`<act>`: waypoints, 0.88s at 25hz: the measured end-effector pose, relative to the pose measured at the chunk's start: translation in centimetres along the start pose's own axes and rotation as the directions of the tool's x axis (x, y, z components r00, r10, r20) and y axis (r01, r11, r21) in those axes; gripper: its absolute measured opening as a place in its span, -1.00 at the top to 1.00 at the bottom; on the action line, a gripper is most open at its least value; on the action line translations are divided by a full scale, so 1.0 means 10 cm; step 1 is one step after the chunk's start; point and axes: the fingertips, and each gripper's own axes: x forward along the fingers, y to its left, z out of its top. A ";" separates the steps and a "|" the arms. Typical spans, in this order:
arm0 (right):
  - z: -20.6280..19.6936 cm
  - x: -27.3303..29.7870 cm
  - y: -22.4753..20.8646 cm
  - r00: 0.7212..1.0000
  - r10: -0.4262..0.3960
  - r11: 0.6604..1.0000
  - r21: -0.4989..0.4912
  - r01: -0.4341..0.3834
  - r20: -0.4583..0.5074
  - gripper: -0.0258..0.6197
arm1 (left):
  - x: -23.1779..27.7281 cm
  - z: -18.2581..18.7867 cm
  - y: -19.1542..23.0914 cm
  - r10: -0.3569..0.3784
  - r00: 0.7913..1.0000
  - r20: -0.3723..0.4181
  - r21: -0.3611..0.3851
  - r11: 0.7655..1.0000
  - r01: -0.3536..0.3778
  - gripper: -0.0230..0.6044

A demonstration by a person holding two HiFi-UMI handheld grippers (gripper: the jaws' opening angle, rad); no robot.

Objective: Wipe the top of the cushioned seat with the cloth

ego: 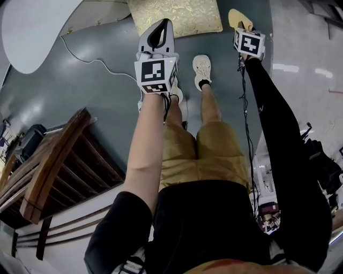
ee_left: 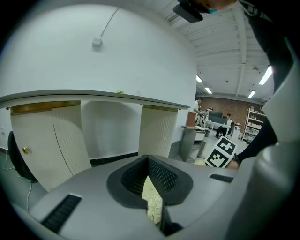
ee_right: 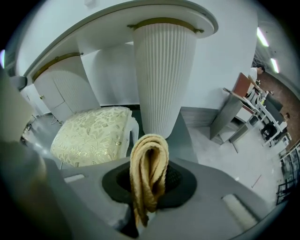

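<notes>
The cushioned seat (ego: pixel 177 16), cream with a gold leaf pattern, stands on the grey floor at the top of the head view. In the right gripper view the seat (ee_right: pixel 91 136) lies ahead and to the left. My right gripper (ego: pixel 242 27) hangs just right of the seat, shut on a folded yellow cloth (ego: pixel 239 17). The cloth (ee_right: pixel 149 164) loops up out of the right gripper (ee_right: pixel 147 190). My left gripper (ego: pixel 159 27) hovers over the seat's near edge, shut with nothing held. A sliver of cushion fabric (ee_left: pixel 153 199) shows past the left gripper (ee_left: pixel 152 187).
A white round table (ego: pixel 32 27) stands at the left, and its ribbed pedestal (ee_right: pixel 164 70) rises just behind the seat. A wooden slatted chair (ego: pixel 53 166) sits at the lower left. A white cable (ego: pixel 96 61) runs across the floor. The person's shoes (ego: pixel 202 69) stand close to the seat.
</notes>
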 end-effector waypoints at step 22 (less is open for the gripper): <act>1.45 -1.91 0.66 0.863 0.295 0.955 -0.107 -0.276 0.409 0.75 | -0.64 1.54 -0.09 0.019 0.994 0.107 0.087 0.996 -0.029 0.90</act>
